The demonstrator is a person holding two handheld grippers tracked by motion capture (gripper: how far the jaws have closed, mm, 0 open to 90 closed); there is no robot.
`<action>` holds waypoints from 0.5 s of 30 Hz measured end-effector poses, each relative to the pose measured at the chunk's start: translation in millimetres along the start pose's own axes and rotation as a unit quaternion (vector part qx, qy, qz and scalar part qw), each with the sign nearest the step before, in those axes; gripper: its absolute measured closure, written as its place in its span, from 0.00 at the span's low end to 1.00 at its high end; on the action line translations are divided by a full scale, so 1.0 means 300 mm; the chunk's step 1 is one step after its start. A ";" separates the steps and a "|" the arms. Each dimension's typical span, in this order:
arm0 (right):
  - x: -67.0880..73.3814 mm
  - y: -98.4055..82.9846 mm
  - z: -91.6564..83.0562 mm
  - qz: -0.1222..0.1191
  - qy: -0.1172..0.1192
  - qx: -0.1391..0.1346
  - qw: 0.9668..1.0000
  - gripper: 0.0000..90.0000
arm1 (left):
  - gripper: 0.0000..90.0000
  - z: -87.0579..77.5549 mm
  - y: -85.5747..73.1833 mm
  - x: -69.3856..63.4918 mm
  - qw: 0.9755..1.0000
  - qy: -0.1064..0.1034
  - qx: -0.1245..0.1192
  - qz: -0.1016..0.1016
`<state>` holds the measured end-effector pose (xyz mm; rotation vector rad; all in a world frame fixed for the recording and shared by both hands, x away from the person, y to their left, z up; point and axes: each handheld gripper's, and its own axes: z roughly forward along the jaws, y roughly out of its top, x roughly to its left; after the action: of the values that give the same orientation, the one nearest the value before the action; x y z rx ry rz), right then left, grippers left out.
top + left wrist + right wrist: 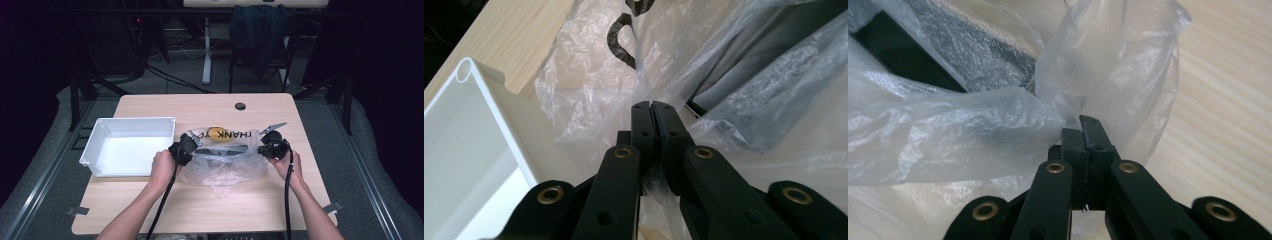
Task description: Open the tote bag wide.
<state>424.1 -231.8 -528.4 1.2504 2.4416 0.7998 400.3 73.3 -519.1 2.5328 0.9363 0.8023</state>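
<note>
A: Where's the plastic bag?
B: Just right of the white bin, something dark still inside. Left gripper and right gripper each pinch its film, jaws together.
A: Progress?
B: Probably early; bin empty.

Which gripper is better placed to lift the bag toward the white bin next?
Left, probably. The left gripper is shut on the plastic bag right beside the white bin; the right gripper pinches the bag's far edge, away from the bin.
</note>
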 end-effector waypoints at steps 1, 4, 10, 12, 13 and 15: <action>0.000 0.005 0.003 0.003 -0.007 -0.003 1.000 1.00 | 0.98 0.006 0.003 -0.001 1.000 0.004 0.005 -0.001; 0.002 0.013 0.029 -0.004 -0.021 0.003 1.000 1.00 | 0.99 0.031 0.009 -0.005 1.000 0.008 0.014 -0.005; -0.002 0.005 0.053 -0.001 -0.013 0.040 0.999 1.00 | 0.99 0.059 0.005 -0.007 0.999 0.001 0.028 -0.016; 0.000 -0.002 0.042 0.003 -0.006 0.042 0.999 1.00 | 0.99 0.065 0.000 -0.012 0.999 -0.006 0.026 -0.021; 0.001 -0.005 0.032 -0.004 -0.004 0.052 0.999 1.00 | 0.99 0.066 -0.002 -0.015 0.999 -0.009 0.031 -0.016; 0.006 -0.023 0.014 -0.012 0.011 0.072 0.997 1.00 | 0.99 0.067 -0.011 -0.027 0.999 -0.021 0.027 -0.014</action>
<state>420.5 -232.1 -535.8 1.2650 2.5659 0.6438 405.8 68.3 -539.8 2.5664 0.9913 0.7211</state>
